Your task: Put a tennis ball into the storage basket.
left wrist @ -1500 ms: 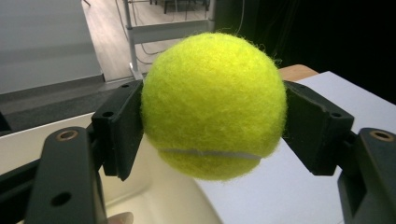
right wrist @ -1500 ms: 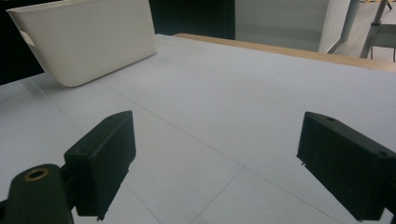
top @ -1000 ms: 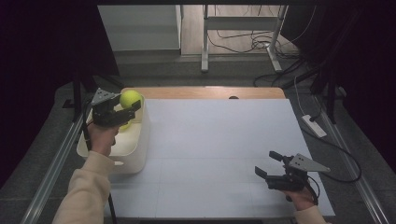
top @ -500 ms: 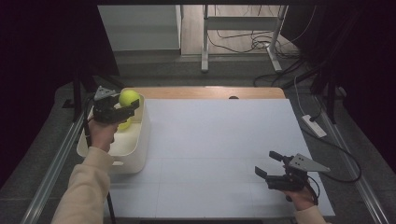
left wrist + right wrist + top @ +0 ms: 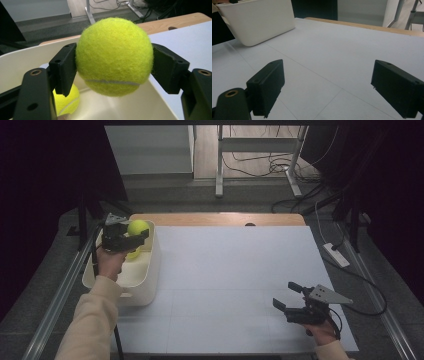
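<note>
Since the earlier frame almost nothing had shifted: the left gripper (image 5: 131, 236) hung in nearly the same spot over the bin with its ball, and the right gripper (image 5: 289, 297) had not stirred from the near right part of the table.

The left gripper's two black pads pinched a fuzzy yellow-green tennis ball (image 5: 114, 55) from either side, its white seam running level just below the pads. That ball sat above the far end of the white rectangular plastic bin (image 5: 150, 270), clear of the rim, so the way out lay up and then across towards the white table sheet (image 5: 235, 270) on the bin's right. A round ball has no long axis to line up. A second yellow-green tennis ball (image 5: 67, 101) lay on the bin's floor, directly beneath and slightly to one side of the held one.

The right gripper's jaws stood spread wide with nothing between them, well apart from the bin; the left hand was plainly the nearer.

Counted: two balls, one bin, two grippers.
</note>
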Tool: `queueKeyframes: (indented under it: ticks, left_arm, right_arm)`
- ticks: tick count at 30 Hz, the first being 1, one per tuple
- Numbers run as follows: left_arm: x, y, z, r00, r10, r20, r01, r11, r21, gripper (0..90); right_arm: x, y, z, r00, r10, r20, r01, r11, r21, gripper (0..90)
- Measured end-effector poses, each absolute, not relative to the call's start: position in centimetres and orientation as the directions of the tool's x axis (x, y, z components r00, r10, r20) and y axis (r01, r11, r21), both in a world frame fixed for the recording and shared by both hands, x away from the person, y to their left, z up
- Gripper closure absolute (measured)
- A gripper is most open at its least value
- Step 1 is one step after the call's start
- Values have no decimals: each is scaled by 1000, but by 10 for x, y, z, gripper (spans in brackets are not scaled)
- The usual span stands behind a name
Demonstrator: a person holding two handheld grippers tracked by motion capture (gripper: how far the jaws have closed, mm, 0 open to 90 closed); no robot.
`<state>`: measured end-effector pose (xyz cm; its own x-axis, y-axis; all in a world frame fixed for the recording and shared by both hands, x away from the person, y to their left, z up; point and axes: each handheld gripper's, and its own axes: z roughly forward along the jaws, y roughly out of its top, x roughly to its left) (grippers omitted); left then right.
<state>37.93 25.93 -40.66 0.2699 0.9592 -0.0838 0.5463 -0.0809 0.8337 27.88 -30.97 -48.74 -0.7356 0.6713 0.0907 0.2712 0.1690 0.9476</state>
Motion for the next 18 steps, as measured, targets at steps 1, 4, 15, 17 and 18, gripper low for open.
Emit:
queueKeyframes:
  ticks: [1,4,15,17,18]
  left_arm:
    - [380,260,-407,268,960,-82,550,-83,831,272]
    - [381,260,-408,267,960,-85,560,-83,824,272]
    - [385,260,-414,272,958,-91,618,-101,780,271]
    - [385,260,-414,272,958,-91,617,-101,781,271]
    - [385,260,-414,272,958,-89,615,-101,782,271]
  right_arm:
    - [279,-310,-487,-735,671,92,272,169,947,117]
    - [279,-310,-487,-735,672,92,272,168,948,117]
    - [279,-310,-487,-736,671,92,272,168,947,117]
    - [279,-310,-488,-736,671,91,271,169,948,117]
    - [279,-310,-488,-736,671,91,271,169,948,117]
